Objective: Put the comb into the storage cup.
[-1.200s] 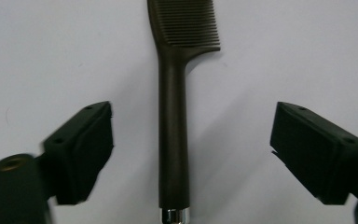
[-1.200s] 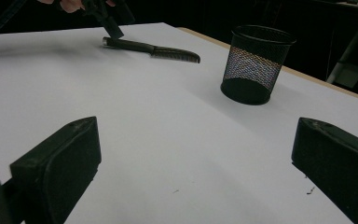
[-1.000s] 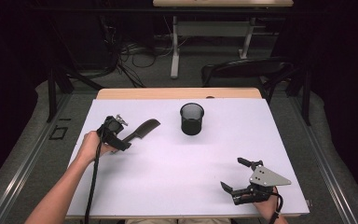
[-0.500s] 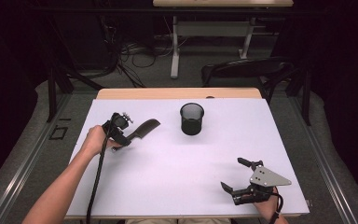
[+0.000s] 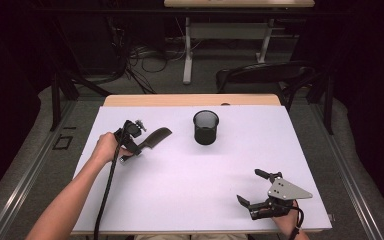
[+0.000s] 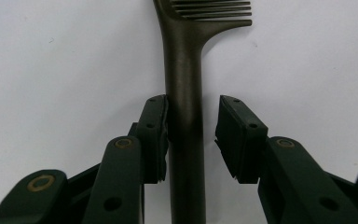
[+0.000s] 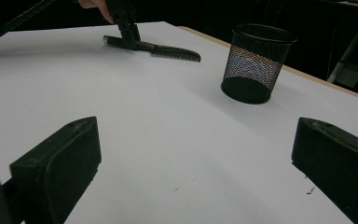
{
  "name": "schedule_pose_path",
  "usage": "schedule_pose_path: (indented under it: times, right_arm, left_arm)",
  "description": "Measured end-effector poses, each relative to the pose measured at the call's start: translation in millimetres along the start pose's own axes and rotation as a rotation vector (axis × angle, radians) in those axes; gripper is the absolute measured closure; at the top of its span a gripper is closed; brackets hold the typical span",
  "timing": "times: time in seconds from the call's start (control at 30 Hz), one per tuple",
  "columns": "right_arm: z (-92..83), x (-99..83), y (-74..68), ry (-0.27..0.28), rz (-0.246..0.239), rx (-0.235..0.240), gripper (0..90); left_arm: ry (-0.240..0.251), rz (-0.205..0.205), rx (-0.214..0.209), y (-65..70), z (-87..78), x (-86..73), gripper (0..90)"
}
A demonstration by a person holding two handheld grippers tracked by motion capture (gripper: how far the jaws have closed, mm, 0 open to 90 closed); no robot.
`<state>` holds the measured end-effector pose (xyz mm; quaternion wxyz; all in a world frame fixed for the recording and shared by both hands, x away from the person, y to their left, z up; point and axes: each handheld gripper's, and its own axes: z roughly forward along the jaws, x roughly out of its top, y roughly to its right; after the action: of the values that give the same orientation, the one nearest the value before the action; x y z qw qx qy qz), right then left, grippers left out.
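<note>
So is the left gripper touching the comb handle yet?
Touching on one side: in the left gripper view, one pad of the closing left gripper meets the comb; a gap remains at the other.

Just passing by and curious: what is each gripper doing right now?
Left gripper: open, jaws just been closing around the dark plastic comb's handle, one pad touching.
Right gripper: open, holding nothing.

Room kept dark. Grey floor point(image 5: 40, 150) seen around white table point(image 5: 190, 200); black chair point(image 5: 260, 75) set at 1 o'clock, pale desk point(image 5: 230, 30) w/ cables point(image 5: 140, 55) beyond, 12 o'clock.
</note>
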<state>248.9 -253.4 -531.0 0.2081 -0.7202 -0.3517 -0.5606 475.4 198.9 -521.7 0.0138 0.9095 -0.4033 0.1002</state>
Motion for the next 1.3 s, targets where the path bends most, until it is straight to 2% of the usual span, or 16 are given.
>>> schedule_pose_path:
  times: [0.13, 0.17, 0.33, 0.53, 0.63, 0.73, 0.77, 0.93, 1.17, 1.3]
  right_arm:
    - [0.1, 0.1, -0.1, -0.005, 0.001, 0.001, 0.9]
    - [0.2, 0.0, -0.1, -0.005, 0.001, 0.002, 0.9]
    - [0.2, -0.1, 0.0, -0.006, 0.001, 0.001, 0.9]
    - [0.0, 0.1, -0.5, -0.006, 0.0, 0.003, 0.9]
    - [-0.1, 0.1, -0.5, -0.006, 0.0, 0.001, 0.9]
    - [-0.3, 0.1, -0.4, -0.003, -0.002, 0.001, 0.9]
    - [-0.5, 0.2, -0.3, -0.002, -0.005, 0.0, 0.9]
    - [-0.6, -0.1, 0.2, -0.002, -0.003, -0.003, 0.9]
    - [0.0, 0.1, -0.2, -0.007, 0.001, -0.002, 0.9]
    - [0.0, -0.1, 0.1, -0.005, 0.001, -0.002, 0.9]
  left_arm:
    - [-0.011, 0.028, 0.003, -0.5, 1.3, 1.0, 67.0]
    - [-0.023, 0.046, 0.002, -1.6, 1.0, 1.4, 67.8]
    - [-0.032, 0.061, -0.004, -2.1, 4.4, 2.3, 68.0]
    - [-0.031, 0.06, -0.034, -4.9, 4.6, 1.2, 71.4]
    - [-0.033, 0.057, -0.02, -2.4, 4.9, 2.2, 72.7]
    - [-0.033, 0.059, -0.025, -4.1, 4.0, 1.5, 72.9]
    - [-0.01, 0.033, -0.028, -3.8, 4.2, 0.2, 73.0]
    - [0.052, 0.005, -0.036, -8.8, -2.0, -5.5, 73.0]
    - [0.104, -0.019, -0.049, -6.0, -11.7, -9.5, 73.0]
    - [0.14, -0.028, -0.041, -2.1, -16.5, -10.3, 73.0]
